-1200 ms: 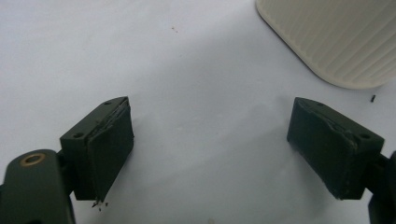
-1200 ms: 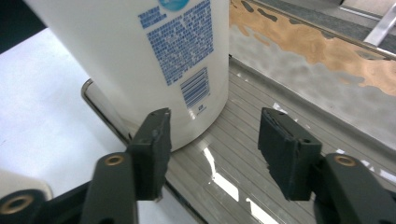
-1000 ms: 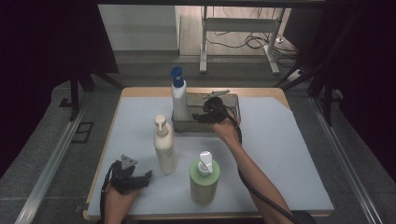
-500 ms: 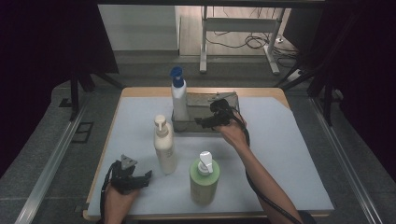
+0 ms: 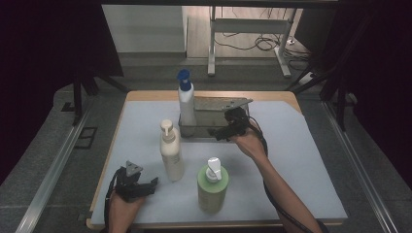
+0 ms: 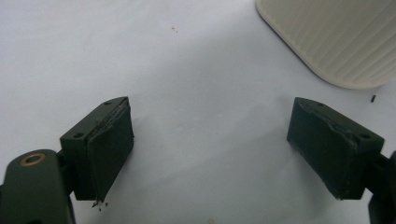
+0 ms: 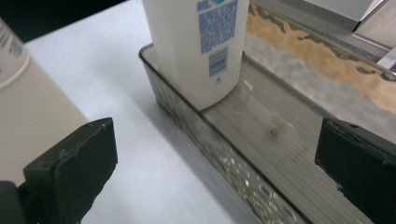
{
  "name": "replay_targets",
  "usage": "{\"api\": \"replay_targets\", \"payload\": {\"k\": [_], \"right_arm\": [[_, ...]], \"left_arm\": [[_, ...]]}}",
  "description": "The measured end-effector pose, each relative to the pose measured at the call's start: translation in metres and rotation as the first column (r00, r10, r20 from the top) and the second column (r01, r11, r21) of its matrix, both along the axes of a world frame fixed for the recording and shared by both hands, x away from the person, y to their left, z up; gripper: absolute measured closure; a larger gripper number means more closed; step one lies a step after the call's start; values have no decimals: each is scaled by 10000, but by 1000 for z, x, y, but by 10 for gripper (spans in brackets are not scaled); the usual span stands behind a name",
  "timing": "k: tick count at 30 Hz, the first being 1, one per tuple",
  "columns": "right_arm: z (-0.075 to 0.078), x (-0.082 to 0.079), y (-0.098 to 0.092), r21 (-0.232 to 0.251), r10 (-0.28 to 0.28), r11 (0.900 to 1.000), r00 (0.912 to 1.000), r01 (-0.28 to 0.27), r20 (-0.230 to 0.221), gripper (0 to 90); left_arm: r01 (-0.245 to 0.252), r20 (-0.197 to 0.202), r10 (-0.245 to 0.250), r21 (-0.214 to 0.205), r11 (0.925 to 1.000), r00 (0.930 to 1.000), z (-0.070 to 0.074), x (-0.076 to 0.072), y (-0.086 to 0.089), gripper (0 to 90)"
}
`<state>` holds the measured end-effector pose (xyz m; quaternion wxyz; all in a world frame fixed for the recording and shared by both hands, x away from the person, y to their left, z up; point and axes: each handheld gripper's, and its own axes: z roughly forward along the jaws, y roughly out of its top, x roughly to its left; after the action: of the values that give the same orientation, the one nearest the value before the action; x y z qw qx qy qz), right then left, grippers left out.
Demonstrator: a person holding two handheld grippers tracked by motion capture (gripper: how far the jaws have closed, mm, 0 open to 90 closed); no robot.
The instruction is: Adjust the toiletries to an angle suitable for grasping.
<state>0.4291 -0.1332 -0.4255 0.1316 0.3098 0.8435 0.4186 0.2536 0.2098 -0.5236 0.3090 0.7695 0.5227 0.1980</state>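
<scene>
The left gripper [image 5: 145, 187] is held low over the white mat [image 5: 301, 160] at the near left corner, jaws wide apart with nothing between them. Just beside it stands the cream bottle [image 5: 171, 153]. Farther right, the white bottle [image 5: 186, 104] stands upright in the tray [image 5: 214, 130]. The right gripper [image 5: 217, 132], whose jaws have just been opening, is held wide and empty at the tray's near edge.

Wooden table [image 5: 145, 95], pale blue-white mat [image 5: 301, 160] over top. On mat: see-through tray [image 7: 196, 116], running between right gripper's jaws, nearer right one. Cream pump bottle [image 5: 171, 151] beside left jaw of right gripper, its base just past right jaw of left gripper. Green pump bottle [image 5: 212, 183] near front edge.
</scene>
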Motion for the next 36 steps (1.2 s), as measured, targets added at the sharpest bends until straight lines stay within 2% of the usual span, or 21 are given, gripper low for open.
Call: {"api": "replay_targets", "payload": {"k": [3,6,16,19,29,31,36], "right_arm": [[1,-5,-4,-183,71,9998,10000,-72,-69,0],[1,-11,-10,-15,52,10000,9995,-52,-302,0],[-3,-30,-27,9,-222,9998,9982,222,-561,0],[-5,-34,-33,142,-252,9996,9966,264,-784,0],[-11,-50,-50,-72,-452,9990,9966,448,-695,0],[-13,-54,-54,12,-429,9991,9964,431,-731,0],[-17,-63,-62,-162,-540,9985,9970,532,-556,0]], "left_arm": [[3,-2,-3,2,10000,10000,0,0,0,144],[0,-2,0,-2,10000,10000,0,0,0,144],[-4,-3,4,2,10000,10000,0,0,0,144],[-1,-4,1,2,10000,10000,0,0,0,143],[-3,-1,3,3,10000,10000,0,0,0,144],[-2,-1,2,5,10000,10000,0,0,0,144],[-4,-3,4,3,10000,10000,0,0,0,144]]}}
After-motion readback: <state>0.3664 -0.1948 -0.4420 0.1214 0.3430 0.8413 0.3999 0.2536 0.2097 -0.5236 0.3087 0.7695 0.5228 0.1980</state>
